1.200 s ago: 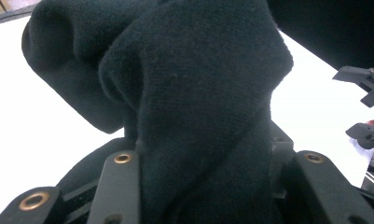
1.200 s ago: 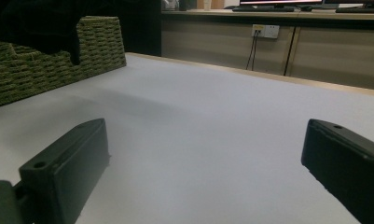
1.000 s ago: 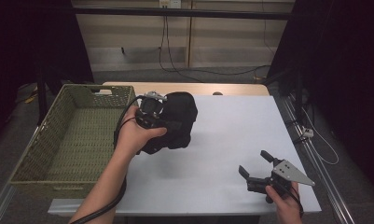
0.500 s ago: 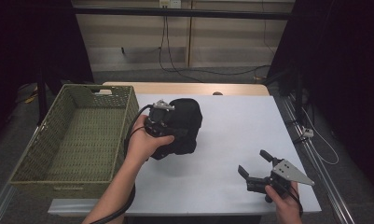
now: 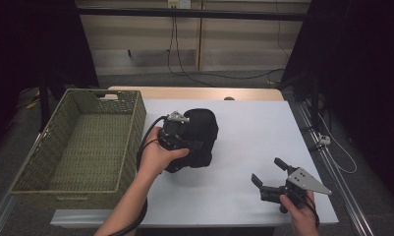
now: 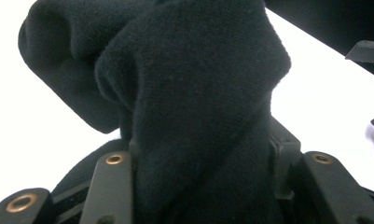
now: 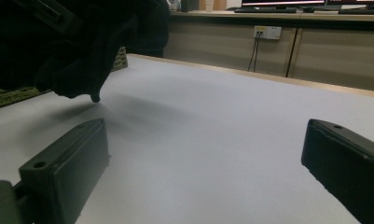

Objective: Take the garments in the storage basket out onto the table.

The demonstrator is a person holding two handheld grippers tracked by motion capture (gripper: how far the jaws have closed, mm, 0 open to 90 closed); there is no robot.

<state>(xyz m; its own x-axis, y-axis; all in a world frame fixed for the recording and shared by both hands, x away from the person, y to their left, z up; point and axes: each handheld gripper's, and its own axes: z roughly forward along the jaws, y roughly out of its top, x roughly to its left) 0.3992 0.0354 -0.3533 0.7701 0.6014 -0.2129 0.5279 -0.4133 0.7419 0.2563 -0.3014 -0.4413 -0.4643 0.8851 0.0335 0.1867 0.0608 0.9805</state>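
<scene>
A bunched black cloth (image 5: 207,130) hangs over the middle of the white table (image 5: 253,123), just right of the basket. My left gripper (image 5: 193,145) is shut on it. In the left gripper view the cloth (image 6: 194,88) fills the gap between the two jaws and bulges above them. The jaws have just been opening a little, with the cloth still between them. In the right gripper view the cloth (image 7: 82,46) has its lowest tip close to the tabletop. My right gripper (image 5: 268,172) rests open at the table's front right with nothing between its fingers (image 7: 68,168).
A woven green basket (image 5: 135,123) stands on the left of the table, and its inside shows nothing. A wooden strip runs along the table's far edge. Cables hang at the back wall. The table's right edge has a metal rail.
My left hand has carried the black cloth to the right, away from the basket's corner, and lower toward the table. The right gripper has stayed put.
</scene>
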